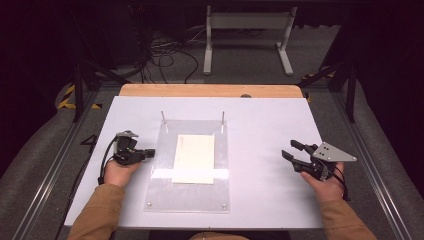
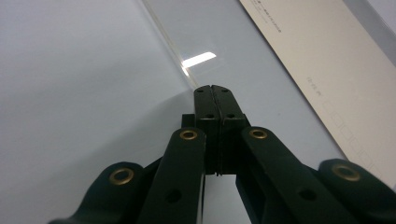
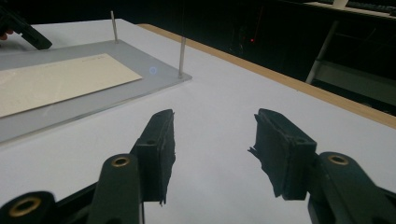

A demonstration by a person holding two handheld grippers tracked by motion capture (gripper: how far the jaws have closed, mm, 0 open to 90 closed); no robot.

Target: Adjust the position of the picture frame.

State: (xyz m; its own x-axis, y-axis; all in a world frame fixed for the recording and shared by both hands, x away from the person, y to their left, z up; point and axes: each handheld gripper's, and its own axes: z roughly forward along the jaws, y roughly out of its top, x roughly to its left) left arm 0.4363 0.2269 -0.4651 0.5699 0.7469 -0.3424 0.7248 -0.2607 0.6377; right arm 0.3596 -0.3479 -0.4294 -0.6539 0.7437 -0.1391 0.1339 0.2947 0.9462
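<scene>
A clear acrylic plate point(image 1: 160, 190) lies in the middle of the white table, with two thin metal pins point(image 1: 163, 121) standing at its far edge. A cream envelope point(image 1: 194, 158) lies flat on the plate point(image 2: 261, 79); it appears as a cream sheet point(image 2: 336, 60) in the left gripper view and at the left point(image 3: 56, 81) of the right gripper view. My left gripper point(image 1: 148, 153) rests at the plate's left edge, jaws pressed together point(image 2: 213, 88) with nothing between them. Right of the plate, my right gripper point(image 1: 293, 149) hovers above bare table, jaws wide apart point(image 3: 212, 135) and empty.
The table's wooden far edge point(image 1: 210, 90) borders a dark floor with cables and a white frame stand point(image 1: 247, 30). Bare white table surface point(image 1: 265, 130) lies between the plate and the right gripper. Dark stand legs flank the table on both sides.
</scene>
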